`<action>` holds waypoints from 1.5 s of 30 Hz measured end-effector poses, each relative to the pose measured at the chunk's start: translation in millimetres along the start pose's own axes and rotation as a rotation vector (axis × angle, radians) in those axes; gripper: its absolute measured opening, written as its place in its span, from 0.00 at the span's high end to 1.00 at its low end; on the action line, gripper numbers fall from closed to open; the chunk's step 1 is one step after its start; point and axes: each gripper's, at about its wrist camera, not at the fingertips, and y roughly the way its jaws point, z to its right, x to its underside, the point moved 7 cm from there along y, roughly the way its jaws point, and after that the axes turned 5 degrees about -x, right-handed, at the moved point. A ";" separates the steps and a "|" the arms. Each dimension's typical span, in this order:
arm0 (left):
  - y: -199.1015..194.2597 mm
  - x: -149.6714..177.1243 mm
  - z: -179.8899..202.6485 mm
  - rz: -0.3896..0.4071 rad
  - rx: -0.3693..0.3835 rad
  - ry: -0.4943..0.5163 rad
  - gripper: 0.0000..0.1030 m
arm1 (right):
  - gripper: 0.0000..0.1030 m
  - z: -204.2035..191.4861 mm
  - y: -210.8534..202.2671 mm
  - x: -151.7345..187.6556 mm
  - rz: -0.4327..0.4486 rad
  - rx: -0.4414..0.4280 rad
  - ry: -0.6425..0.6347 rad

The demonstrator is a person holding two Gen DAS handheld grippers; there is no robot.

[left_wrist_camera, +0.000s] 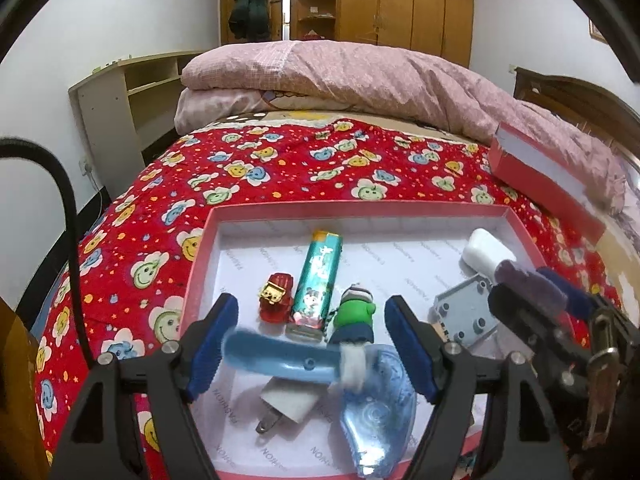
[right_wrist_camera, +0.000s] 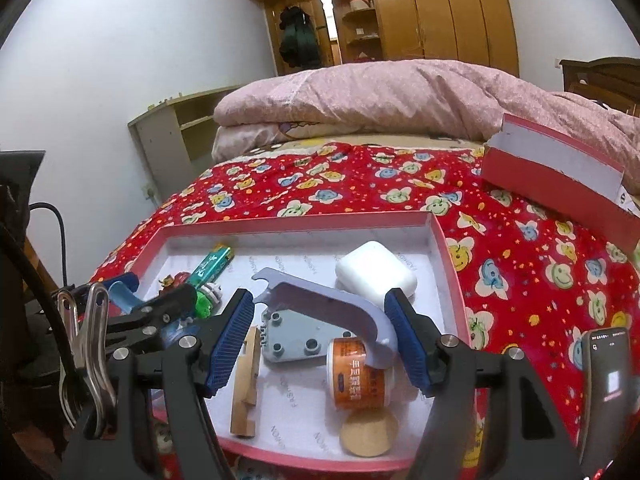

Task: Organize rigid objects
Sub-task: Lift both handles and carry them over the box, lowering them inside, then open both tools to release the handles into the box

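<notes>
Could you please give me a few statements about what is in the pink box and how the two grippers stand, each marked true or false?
1. The white earbud case lies inside the pink box. True.
2. The green lighter lies on the red bedspread outside the box. False: it lies in the box, beside the red toy car.
3. The right gripper is open over the box. True.
4. The box's lid covers the box. False: it lies apart on the bed, and the box is uncovered.
5. The left gripper is clamped on the green figure. False: its jaws stand open, and the figure lies beyond them.
</notes>
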 end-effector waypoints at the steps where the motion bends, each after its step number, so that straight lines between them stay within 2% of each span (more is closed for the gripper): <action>1: 0.4 0.1 0.8 0.000 -0.001 0.003 0.19 | 0.33 0.5 0.0 0.1 0.006 -0.001 0.004; 4: 1.0 1.2 1.0 0.006 -0.017 0.003 0.17 | 0.32 1.9 1.0 0.9 0.014 -0.017 0.016; 8: 1.1 1.5 -1.0 0.007 -0.031 0.003 0.16 | 0.24 1.1 -1.2 1.5 0.039 -0.027 0.015; 21: -10.8 5.8 -6.9 -0.002 -0.055 -0.004 0.16 | 0.23 -10.4 -10.0 0.4 0.052 -0.089 0.005; 45: -65.1 23.5 -21.0 0.028 -0.087 -0.016 0.16 | 0.23 -34.2 -50.3 14.9 0.037 -0.056 -0.020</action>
